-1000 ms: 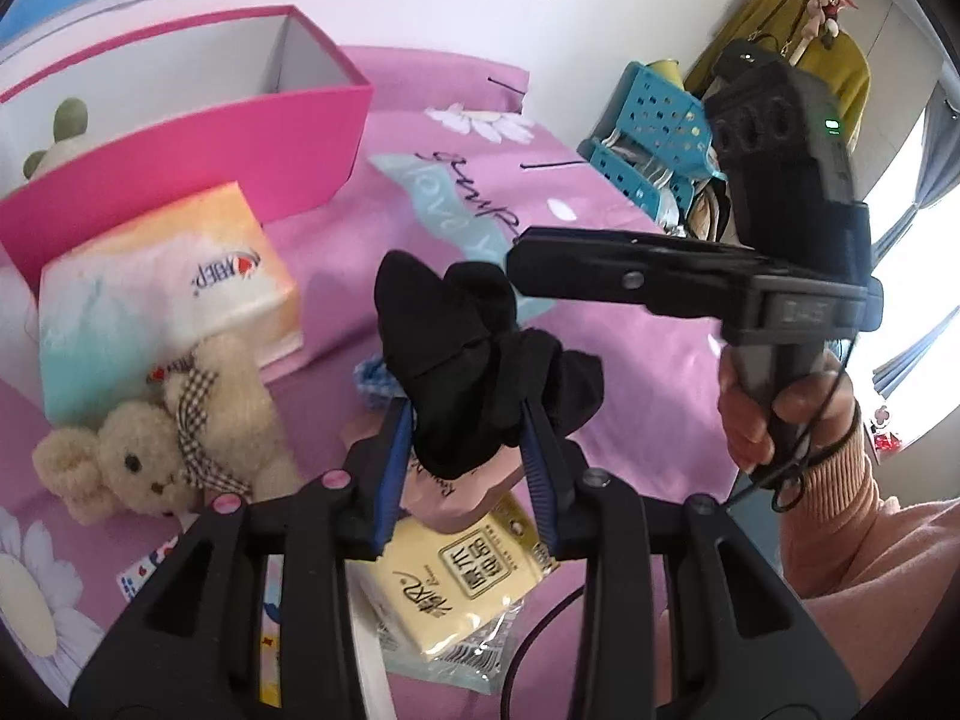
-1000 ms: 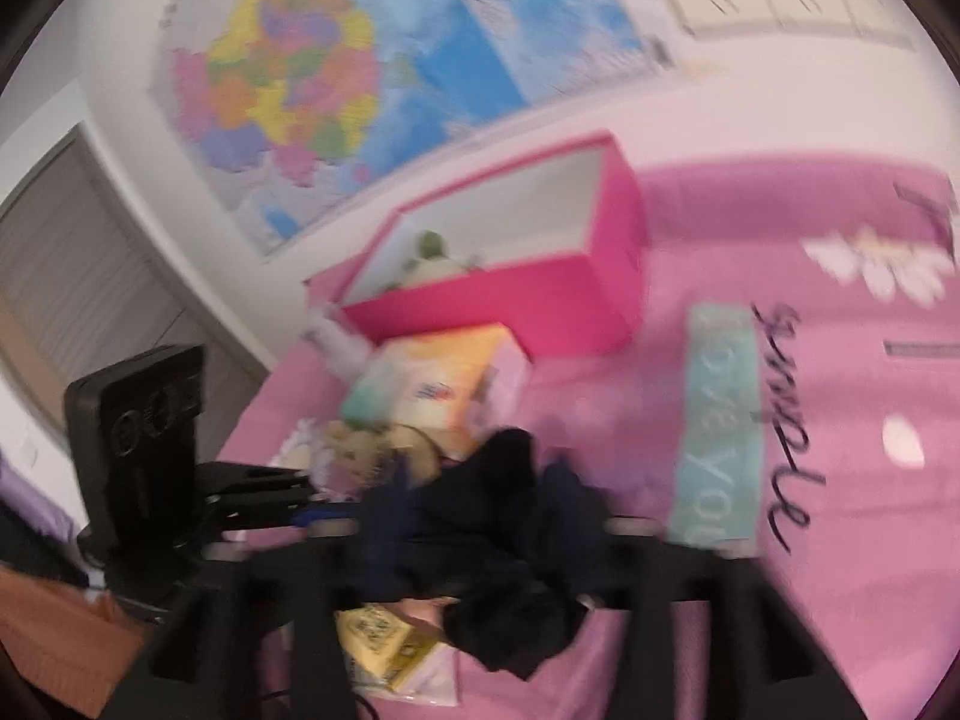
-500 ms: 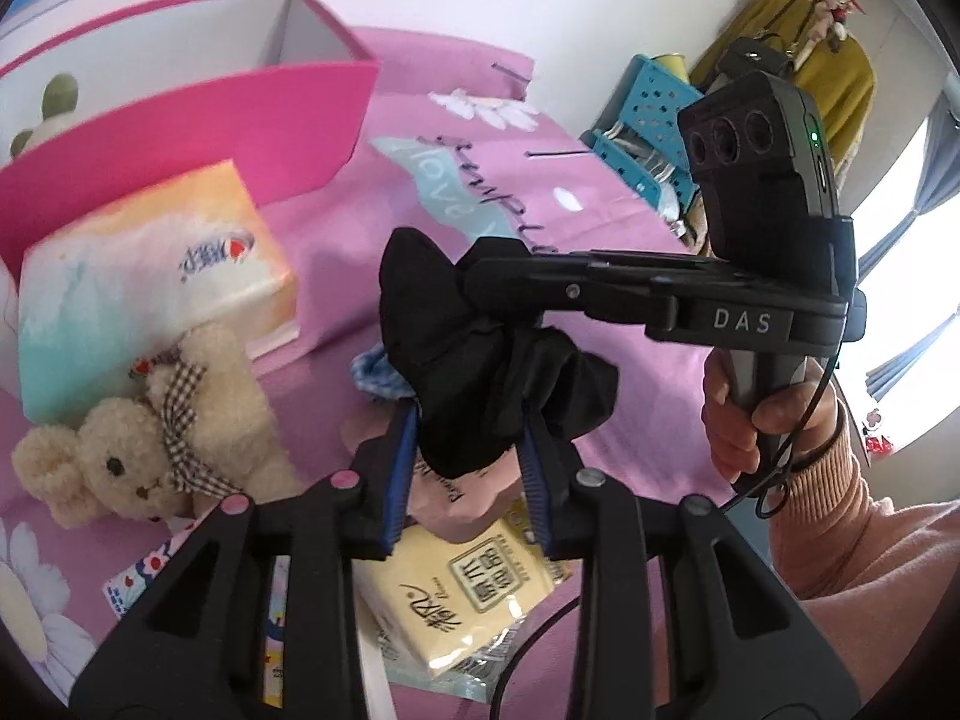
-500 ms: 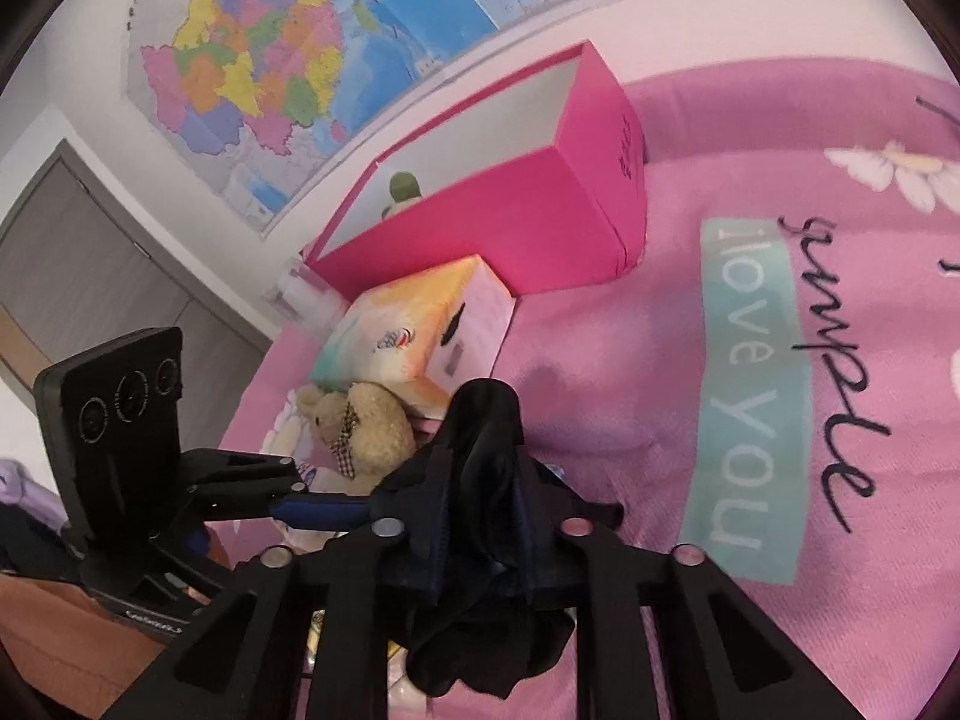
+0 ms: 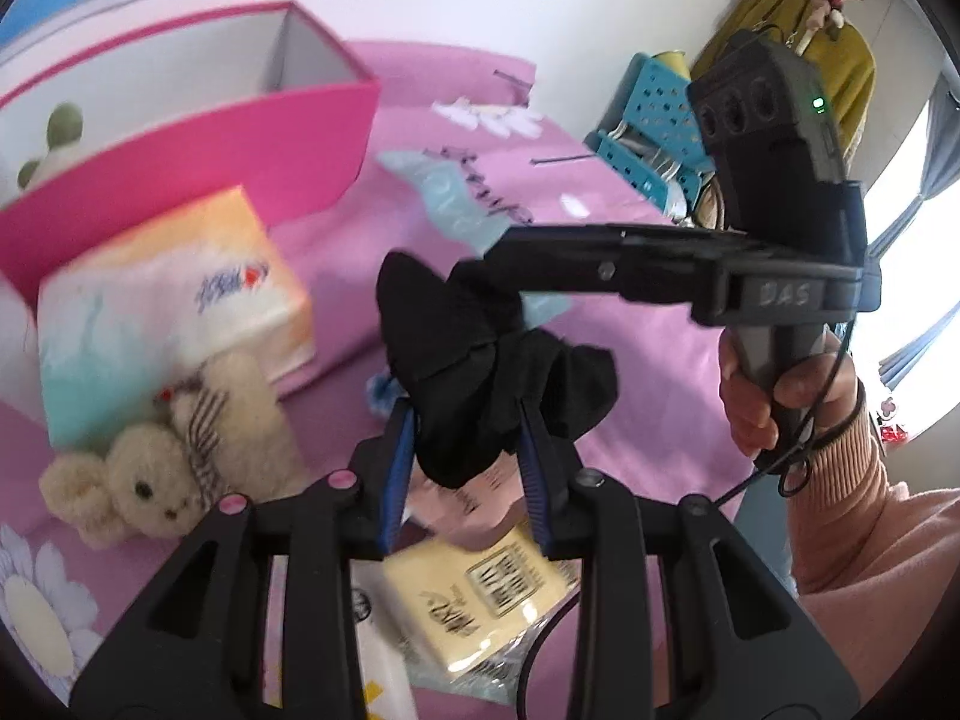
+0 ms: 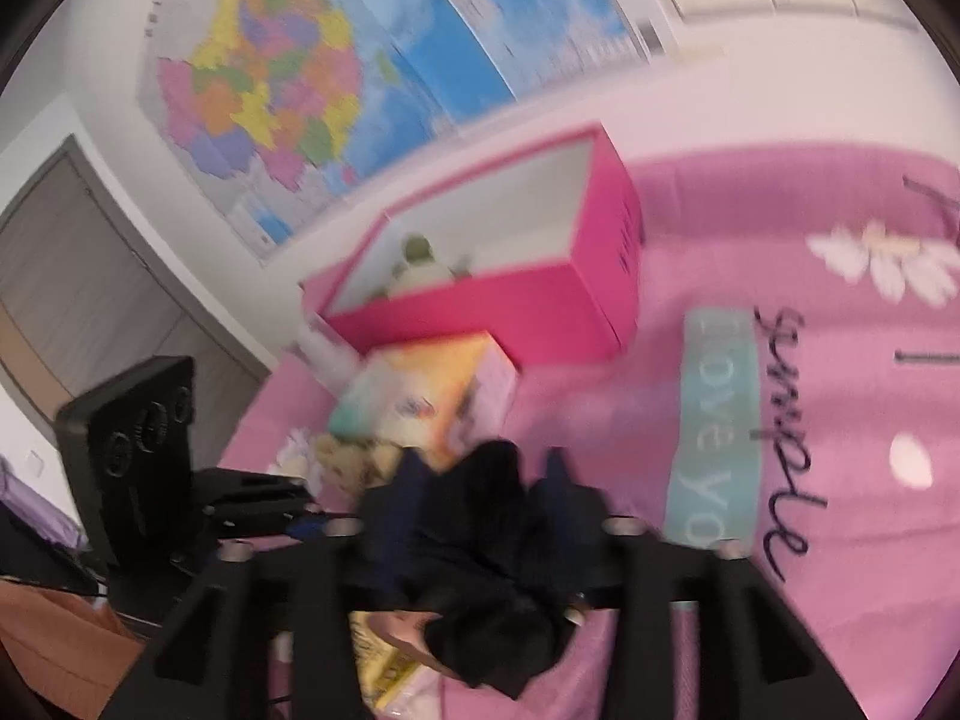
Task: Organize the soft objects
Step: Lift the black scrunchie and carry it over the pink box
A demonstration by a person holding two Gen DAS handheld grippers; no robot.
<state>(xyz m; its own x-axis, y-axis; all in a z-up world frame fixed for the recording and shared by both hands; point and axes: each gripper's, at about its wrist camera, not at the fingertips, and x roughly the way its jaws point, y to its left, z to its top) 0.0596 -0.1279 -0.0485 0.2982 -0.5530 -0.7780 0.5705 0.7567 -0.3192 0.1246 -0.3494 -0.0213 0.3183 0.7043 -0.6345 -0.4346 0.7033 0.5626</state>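
Black cloth (image 5: 480,372) — pinched by both grippers; pink box (image 5: 180,180) holds plush.

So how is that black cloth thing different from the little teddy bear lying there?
The black cloth is dark, limp and shapeless; the teddy bear is cream, fluffy and has a face and a checked bow. The cloth is held up off the bed, pinched by the left gripper with the right gripper on it too; the bear lies untouched on the pink bedspread, against the tissue pack. Both are soft.

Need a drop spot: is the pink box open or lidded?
Open: the pink box shows its white inside walls, no lid on top, and a green-and-white soft toy inside.
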